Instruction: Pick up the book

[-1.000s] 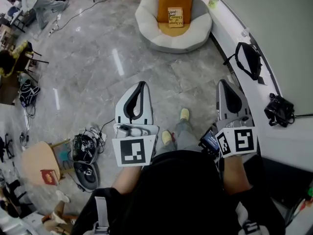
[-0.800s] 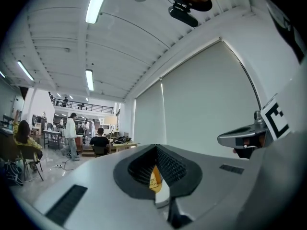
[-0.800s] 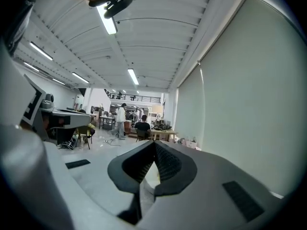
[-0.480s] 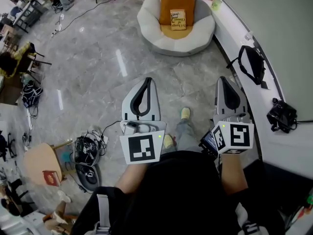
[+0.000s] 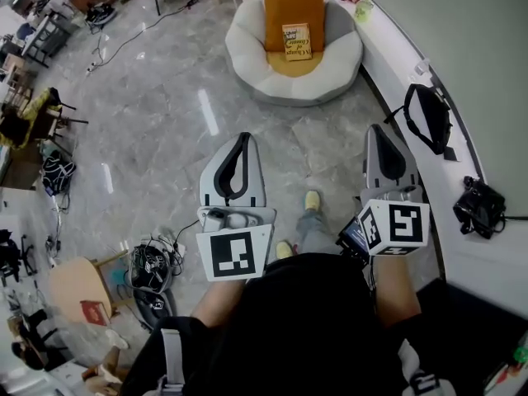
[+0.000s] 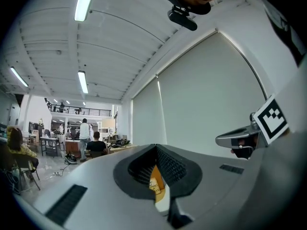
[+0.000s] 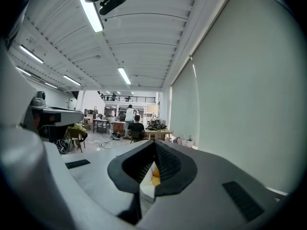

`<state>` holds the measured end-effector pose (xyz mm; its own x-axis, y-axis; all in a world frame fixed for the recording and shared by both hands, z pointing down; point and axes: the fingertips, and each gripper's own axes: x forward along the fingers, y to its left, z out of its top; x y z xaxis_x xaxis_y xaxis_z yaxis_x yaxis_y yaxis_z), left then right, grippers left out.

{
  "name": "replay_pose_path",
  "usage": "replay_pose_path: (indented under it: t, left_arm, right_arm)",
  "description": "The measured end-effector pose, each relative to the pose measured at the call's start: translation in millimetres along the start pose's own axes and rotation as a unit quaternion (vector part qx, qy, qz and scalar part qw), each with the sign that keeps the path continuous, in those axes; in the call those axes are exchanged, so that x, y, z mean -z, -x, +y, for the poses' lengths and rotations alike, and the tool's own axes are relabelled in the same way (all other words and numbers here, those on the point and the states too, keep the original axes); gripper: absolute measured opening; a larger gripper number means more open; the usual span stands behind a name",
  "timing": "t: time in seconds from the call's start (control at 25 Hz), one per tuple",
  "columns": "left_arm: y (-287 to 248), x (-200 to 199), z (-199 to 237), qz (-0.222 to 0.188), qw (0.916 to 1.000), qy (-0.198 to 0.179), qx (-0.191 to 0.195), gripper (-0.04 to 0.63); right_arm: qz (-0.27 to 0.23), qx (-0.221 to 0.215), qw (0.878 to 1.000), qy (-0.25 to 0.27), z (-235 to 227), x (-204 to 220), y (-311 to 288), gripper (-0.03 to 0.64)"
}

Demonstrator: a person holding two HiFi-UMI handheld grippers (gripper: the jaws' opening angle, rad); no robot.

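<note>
My left gripper [image 5: 240,139] and right gripper [image 5: 379,130]: jaws clenched, nothing held. Book [image 5: 296,41] leans on orange cushion [image 5: 293,2], well apart from both.

Glossy grey floor [image 5: 165,97]; round grey armchair [image 5: 297,87]; white curved ledge [image 5: 396,64].

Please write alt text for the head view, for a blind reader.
A book leans on an orange cushion in a round grey seat ahead; the left gripper and right gripper, both shut, point toward it.

Open-plan lab office, worktables [image 7: 156,134], ceiling strip lights [image 7: 91,13]; floor cables [image 5: 165,239], seated workers [image 7: 137,128]
</note>
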<state>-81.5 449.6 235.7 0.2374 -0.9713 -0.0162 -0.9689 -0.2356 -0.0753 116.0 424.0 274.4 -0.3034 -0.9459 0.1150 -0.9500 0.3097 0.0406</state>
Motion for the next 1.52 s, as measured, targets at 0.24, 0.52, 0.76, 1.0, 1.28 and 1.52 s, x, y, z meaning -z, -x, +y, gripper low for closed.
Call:
replay_pose_path:
  t: [0.24,0.52,0.76,1.0,1.28,1.52]
  left_arm:
    - [-52.6,1.1,-5.0,0.001,1.0,-0.004,-0.001,0.011]
    - [-102.1,6.2,-6.0,0.012,0.9998,-0.01,-0.01,0.011]
    - [-132.3,7.4,-3.9,0.013,0.9997,-0.009,-0.021,0.011]
    - [-159.1,4.2,-2.2,0.012,0.9992,-0.024,-0.03,0.011]
    - [-184.1,-3.0,-3.9,-0.002,0.999,-0.033,-0.03,0.011]
    - [-196.7,-8.0,-6.5,-0.011,0.999,-0.033,-0.03,0.011]
  right_arm:
    - [0.005,0.009,1.0,-0.003,-37.5,-0.5,-44.7,0.014]
    - [0.012,0.004,1.0,-0.009,-63.7,4.1,-88.6,0.014]
    - [0.007,-0.004,1.0,-0.004,-80.0,2.1,-120.1,0.014]
    - [0.001,-0.026,1.0,-0.003,-90.3,-0.5,-152.4,0.014]
    - [-0.008,-0.037,0.999,0.004,-98.9,-6.7,-173.8,0.014]
    - [-0.01,-0.036,0.999,0.004,-107.3,-12.7,-184.4,0.014]
